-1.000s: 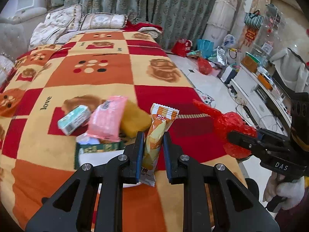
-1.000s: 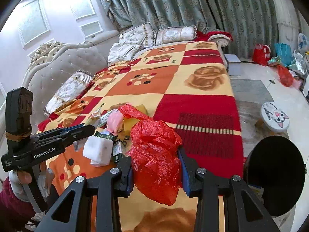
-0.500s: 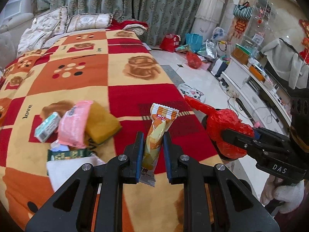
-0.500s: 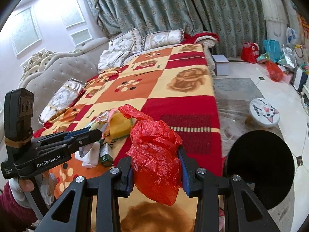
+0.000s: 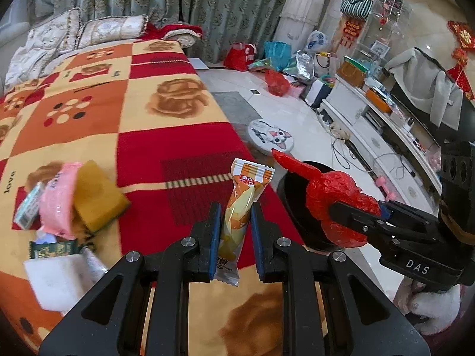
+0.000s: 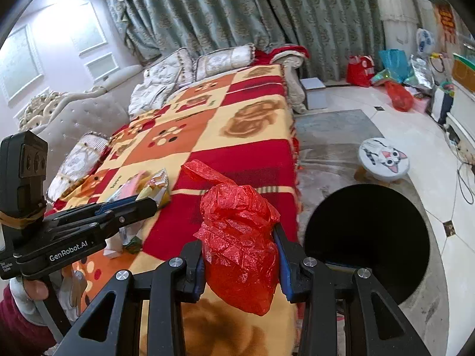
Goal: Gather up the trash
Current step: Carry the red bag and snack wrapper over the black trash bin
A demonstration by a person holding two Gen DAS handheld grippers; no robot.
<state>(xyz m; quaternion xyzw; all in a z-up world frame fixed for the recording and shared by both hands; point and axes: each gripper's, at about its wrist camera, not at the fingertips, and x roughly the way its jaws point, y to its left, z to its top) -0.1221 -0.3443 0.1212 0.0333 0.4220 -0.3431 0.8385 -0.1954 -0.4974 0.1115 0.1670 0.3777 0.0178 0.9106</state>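
- The left tongs [image 5: 233,231] are clamping an orange-and-white snack wrapper [image 5: 242,204] between their blue-lined pads; the wrapper is standing nearly upright, its crimped top rising above the fingertips and its lower end hanging out below the pads.
- The right tongs [image 6: 240,255] are squeezing a crumpled red plastic bag [image 6: 237,237]; the bulk of the bag is bulging up and out past the pads, with a twisted tail sticking up toward the bed.
- In the left wrist view, the right tongs [image 5: 354,216] are showing at the right with the red plastic bag [image 5: 332,198] hanging above the edge of a black bin [image 5: 292,195].
- In the right wrist view, the black bin [image 6: 368,246] is sitting on the floor just beside the bed, to the right of the held bag.
- Both pieces of trash are being held above the near edge of the checked blanket [image 5: 142,112] on the bed.
- More litter is lying on the blanket to the left of the left tongs: a pink packet [image 5: 58,198], a yellow sponge-like block [image 5: 96,195], a green-labelled wrapper [image 5: 55,249] and a white block [image 5: 56,279]; the blur is making what they are uncertain.
- A gloved hand [image 6: 28,290] is gripping the handle of the left tongs.
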